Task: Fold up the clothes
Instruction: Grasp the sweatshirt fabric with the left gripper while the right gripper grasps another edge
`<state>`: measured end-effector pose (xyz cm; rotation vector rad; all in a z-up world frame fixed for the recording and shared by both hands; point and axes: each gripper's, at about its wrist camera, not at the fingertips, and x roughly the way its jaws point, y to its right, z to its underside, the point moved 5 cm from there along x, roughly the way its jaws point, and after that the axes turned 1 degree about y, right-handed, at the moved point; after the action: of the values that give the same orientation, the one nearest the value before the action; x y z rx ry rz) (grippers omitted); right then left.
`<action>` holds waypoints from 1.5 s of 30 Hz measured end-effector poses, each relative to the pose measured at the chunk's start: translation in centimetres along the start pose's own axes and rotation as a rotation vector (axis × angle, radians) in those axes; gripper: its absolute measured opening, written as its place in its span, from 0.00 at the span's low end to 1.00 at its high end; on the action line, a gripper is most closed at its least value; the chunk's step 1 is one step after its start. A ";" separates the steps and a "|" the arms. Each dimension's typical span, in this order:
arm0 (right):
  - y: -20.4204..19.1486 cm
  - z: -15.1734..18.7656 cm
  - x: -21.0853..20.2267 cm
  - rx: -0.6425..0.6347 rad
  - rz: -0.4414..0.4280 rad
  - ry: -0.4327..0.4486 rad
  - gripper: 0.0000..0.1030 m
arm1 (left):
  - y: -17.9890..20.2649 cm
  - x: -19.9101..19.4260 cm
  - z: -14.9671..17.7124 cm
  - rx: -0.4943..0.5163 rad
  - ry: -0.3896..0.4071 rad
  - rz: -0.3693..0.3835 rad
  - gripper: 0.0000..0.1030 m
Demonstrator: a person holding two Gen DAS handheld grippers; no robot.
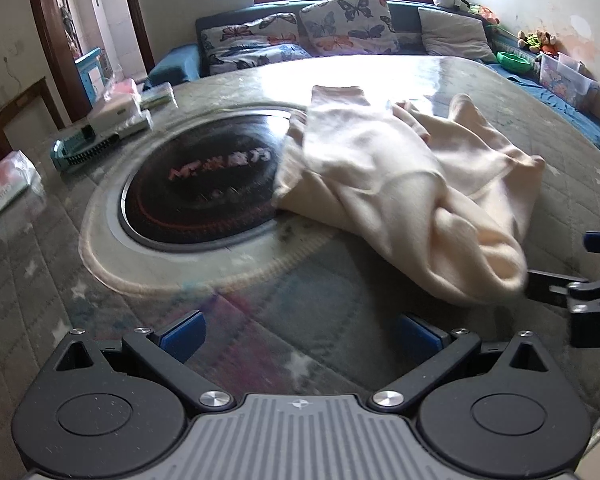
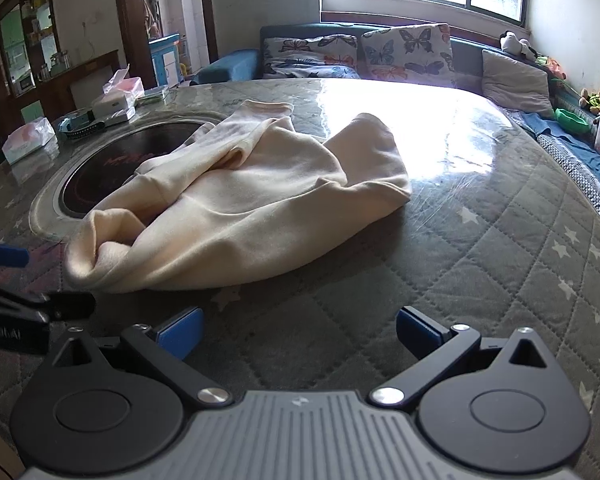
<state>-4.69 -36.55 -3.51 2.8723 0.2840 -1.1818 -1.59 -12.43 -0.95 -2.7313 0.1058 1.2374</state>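
garment: cream top point(image 2: 236, 196) bunched on quilted table point(image 2: 500, 248), partly over hotplate point(image 1: 196, 188)
left gripper point(image 1: 300, 336): wide, empty
right gripper point(image 2: 300, 332): wide, empty, both near hem, likely for spreading

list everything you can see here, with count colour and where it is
garment: one, cream, crumpled on the table, partly over the cooktop
cooktop: one, black, round, set into the table centre
table: one, round, grey quilted star cover under clear sheet
tissue pack: one, white and pink, far left table edge
white box: one, left side of table
butterfly cushions: two, white with coloured butterflies, on blue sofa under window
grey pillow: one, sofa right
green bowl: one, right bench
left tongs: black, blue pads, open, empty
right tongs: same, open, empty
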 end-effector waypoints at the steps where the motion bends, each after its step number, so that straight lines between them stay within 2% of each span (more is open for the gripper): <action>1: 0.2 -0.2 0.0 0.001 -0.001 0.002 1.00 | -0.4 0.0 -0.3 0.000 0.008 -0.009 1.00; 8: 0.9 -3.0 0.4 0.002 -0.011 0.040 1.00 | -2.0 -0.4 -3.7 -0.005 0.084 -0.016 1.00; 13: 1.2 -5.0 0.8 -0.001 -0.018 0.068 0.99 | -0.7 -0.5 -6.1 0.023 0.138 0.052 0.99; 15: 1.2 -5.7 1.1 -0.004 -0.014 0.075 0.95 | 0.2 -0.2 -6.9 0.047 0.155 0.081 0.99; 20: 1.9 -7.5 2.0 -0.006 0.000 0.088 0.91 | 2.1 1.2 -8.6 0.092 0.158 0.149 0.91; 26: 3.4 -8.9 3.1 0.005 0.023 0.085 0.88 | 3.6 3.4 -9.8 0.105 0.126 0.255 0.78; 29: 3.8 -9.3 3.5 0.015 0.019 0.082 0.86 | 4.4 4.4 -10.0 0.141 0.116 0.272 0.74; 32: 3.9 -9.8 3.9 0.017 0.008 0.077 0.86 | 4.5 5.5 -9.9 0.152 0.094 0.257 0.70; 34: 3.7 -10.1 4.2 0.004 0.001 0.078 0.86 | 4.4 6.0 -9.8 0.153 0.081 0.257 0.57; 35: 3.4 -10.3 4.4 -0.003 -0.007 0.079 0.85 | 4.2 6.1 -9.8 0.153 0.081 0.262 0.54; 38: 3.0 -11.0 5.2 -0.008 -0.040 0.073 0.80 | 3.9 6.1 -9.7 0.153 0.085 0.277 0.37; 39: 2.9 -11.2 5.5 -0.006 -0.048 0.071 0.75 | 3.8 6.0 -9.7 0.153 0.088 0.281 0.25; 40: 2.8 -11.4 5.7 -0.005 -0.054 0.070 0.72 | 3.7 5.9 -9.7 0.153 0.091 0.285 0.17; 43: 2.5 -12.1 6.8 -0.006 -0.077 0.063 0.64 | 2.9 5.9 -9.6 0.135 0.092 0.288 0.10; 45: 2.0 -12.7 7.8 -0.016 -0.092 0.056 0.54 | 2.2 5.6 -9.5 0.121 0.100 0.290 0.09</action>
<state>9.91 -36.18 0.01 2.9108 0.4302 -1.1073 8.92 -16.18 0.80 -2.7401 0.5855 1.1144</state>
